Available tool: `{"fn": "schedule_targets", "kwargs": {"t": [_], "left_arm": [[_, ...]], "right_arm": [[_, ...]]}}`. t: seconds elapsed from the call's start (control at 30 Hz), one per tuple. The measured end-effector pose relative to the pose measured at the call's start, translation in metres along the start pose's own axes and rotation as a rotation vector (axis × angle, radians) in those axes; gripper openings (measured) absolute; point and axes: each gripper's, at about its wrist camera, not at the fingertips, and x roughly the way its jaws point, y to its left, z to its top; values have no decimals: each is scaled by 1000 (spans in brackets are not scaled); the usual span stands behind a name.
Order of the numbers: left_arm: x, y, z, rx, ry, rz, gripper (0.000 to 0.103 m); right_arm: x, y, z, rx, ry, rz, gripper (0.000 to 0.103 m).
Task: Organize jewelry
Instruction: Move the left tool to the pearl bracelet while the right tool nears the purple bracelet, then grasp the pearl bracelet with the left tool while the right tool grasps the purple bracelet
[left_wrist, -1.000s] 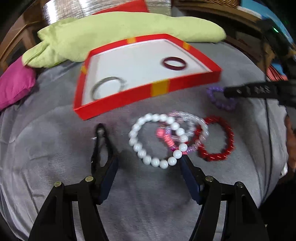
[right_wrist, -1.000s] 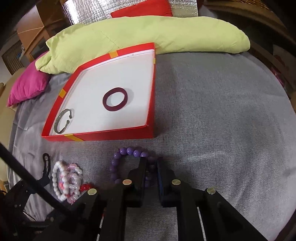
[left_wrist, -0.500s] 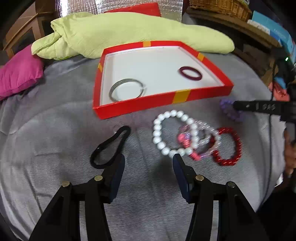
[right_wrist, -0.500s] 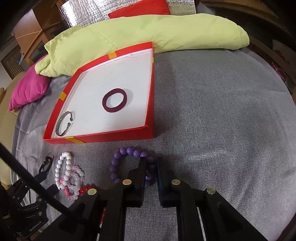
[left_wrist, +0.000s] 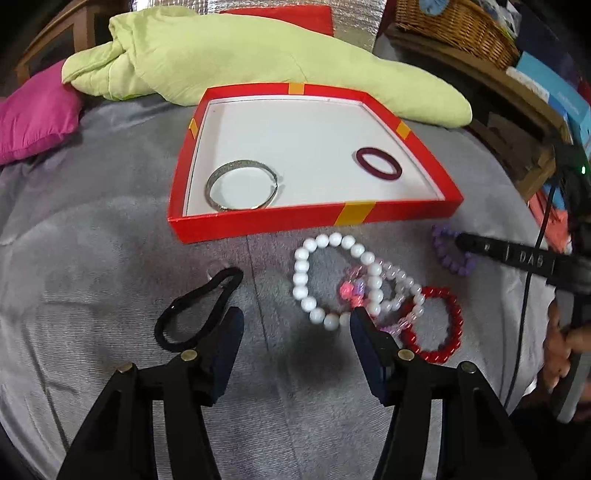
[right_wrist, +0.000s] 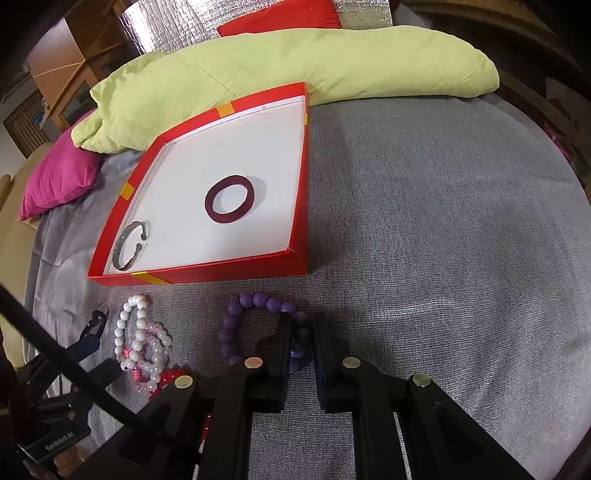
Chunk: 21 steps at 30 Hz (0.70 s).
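Purple bead bracelet (right_wrist: 258, 317) sits pinched inside right claw (right_wrist: 300, 332).

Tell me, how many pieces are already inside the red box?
2: a silver bangle by the red box's near left corner, and a dark red ring toward its right side. Nothing looks hidden.

Our left gripper (left_wrist: 295, 325) points steeply down, its fingers (left_wrist: 231, 332) opening with nothing between them. Our right gripper (right_wrist: 300, 338) also angles down, fingers pinched close together on a purple bead bracelet (right_wrist: 236, 325).

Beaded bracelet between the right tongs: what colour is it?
Purple; clearest in the right wrist view.
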Motion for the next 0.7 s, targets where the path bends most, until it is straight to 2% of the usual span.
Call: {"fn": "schedule_targets", "kwargs": {"t": [0.13,0.2,0.33,0.43,0.5,0.57,0.6,0.63,0.67,0.7], "left_arm": [[-5,-8,1,1,-24,-47,73],[-3,-12,1,14,-30,-44,74],[16,-18,4,18,11,-26,74],[18,-19,8,20,-12,-17,74],[13,-16,9,6,-34,-38,66],[11,-13,9,22,-54,-43,37],[11,-11,8,28,-56,-43,30],[11,-7,8,25,-56,-31,17],[11,-3,7,18,-52,-19,12],[11,2,7,5,-50,-11,12]], "right_arm": [[0,-1,0,2,-1,4,13],[0,-1,0,2,-2,3,13],[1,1,-1,-1,-3,-5,14],[1,1,-1,3,-2,-6,14],[1,1,0,5,-1,-6,14],[2,1,0,3,0,-7,13],[2,1,0,4,0,-6,14],[2,1,0,3,0,-6,14],[2,1,1,4,0,-5,13],[2,1,1,5,0,-4,13]]}}
